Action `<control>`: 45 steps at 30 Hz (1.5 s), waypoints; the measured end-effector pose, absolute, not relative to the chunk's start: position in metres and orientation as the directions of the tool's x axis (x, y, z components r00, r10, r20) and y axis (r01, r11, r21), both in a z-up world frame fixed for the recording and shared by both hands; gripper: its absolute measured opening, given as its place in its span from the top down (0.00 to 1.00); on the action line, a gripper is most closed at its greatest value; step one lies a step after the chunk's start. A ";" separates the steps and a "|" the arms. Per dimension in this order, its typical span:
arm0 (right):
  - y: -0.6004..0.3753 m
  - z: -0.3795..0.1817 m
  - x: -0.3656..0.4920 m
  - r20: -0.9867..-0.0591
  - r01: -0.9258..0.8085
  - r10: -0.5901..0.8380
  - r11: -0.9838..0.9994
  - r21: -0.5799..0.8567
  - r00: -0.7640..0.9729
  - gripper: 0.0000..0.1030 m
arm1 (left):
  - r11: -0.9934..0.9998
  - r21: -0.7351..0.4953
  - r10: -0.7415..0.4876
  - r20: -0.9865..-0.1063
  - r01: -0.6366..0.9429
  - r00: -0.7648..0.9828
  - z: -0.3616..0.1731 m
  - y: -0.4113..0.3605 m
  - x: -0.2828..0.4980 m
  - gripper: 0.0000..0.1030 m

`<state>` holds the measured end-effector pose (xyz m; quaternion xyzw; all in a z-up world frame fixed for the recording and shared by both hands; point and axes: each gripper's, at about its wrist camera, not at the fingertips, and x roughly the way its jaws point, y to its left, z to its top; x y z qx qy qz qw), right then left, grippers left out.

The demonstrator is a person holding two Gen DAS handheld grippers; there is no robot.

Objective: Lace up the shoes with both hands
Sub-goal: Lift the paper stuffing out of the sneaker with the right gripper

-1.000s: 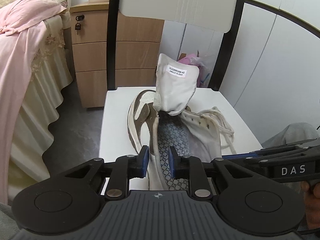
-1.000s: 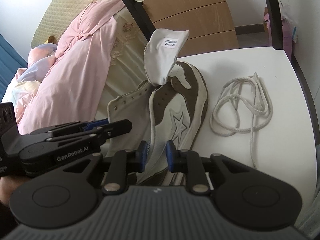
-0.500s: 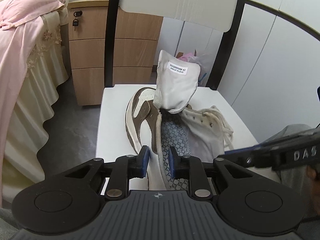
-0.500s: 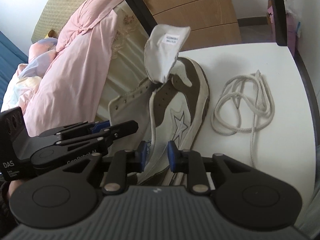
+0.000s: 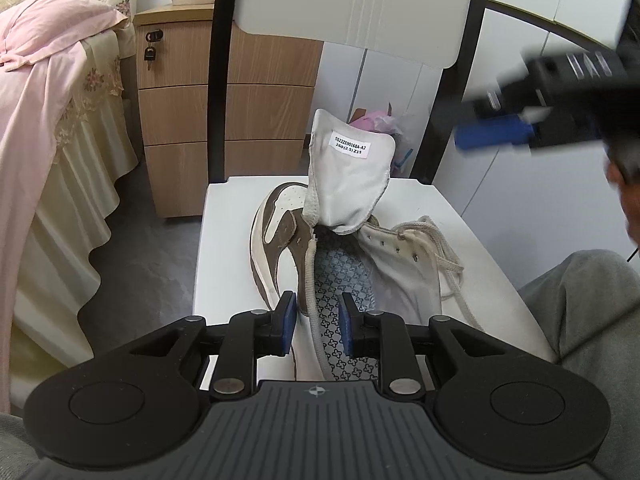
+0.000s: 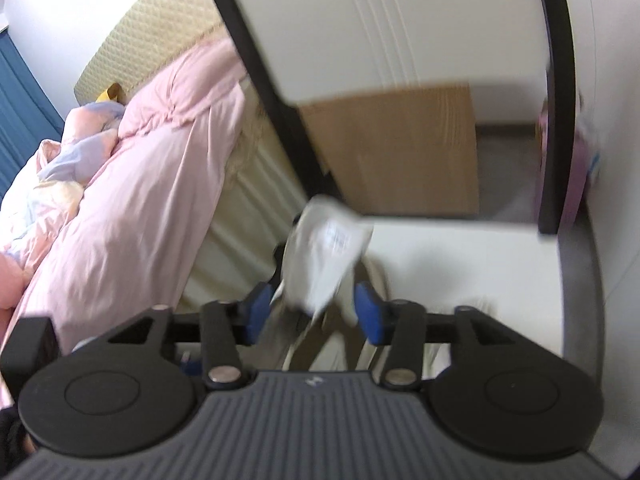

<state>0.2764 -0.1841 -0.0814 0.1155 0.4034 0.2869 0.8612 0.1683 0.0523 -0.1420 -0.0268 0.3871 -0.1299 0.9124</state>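
I find the lacing barely begun. The shoe (image 5: pixel 304 248) lies on the white chair seat (image 5: pixel 224 248), toe toward the chair back, its tongue (image 5: pixel 348 184) pulled up and standing clear of the opening. The eyelets I can see on the right flap are empty. The lace (image 5: pixel 440 252) lies loose in a heap at the shoe's right side, touching the flap, and I see it threaded through nothing. All threading and tying is still to do, in my judgement.

The left tool (image 5: pixel 316 320) sits at the heel end with the shoe's left collar edge between its fingers. The pads stand a little apart, and I cannot tell whether they press the collar or merely straddle it.

The right tool (image 6: pixel 312 316) has just been opening; its pads stand spread with nothing pinched. In its blurred view the tongue appears between them but well beyond. From the left view it hangs high at the upper right, well apart from the shoe.

Containers: the shoe's interior shows only its patterned insole (image 5: pixel 340 280). The drawer unit (image 5: pixel 228 112) behind the chair is shut, a key in its top lock.
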 end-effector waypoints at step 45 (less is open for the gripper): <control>-0.149 -0.109 0.308 -0.529 -0.513 0.813 0.570 0.642 0.242 0.80 | 0.966 -0.065 -0.221 -0.706 0.249 0.673 -0.046 0.031 0.114 0.47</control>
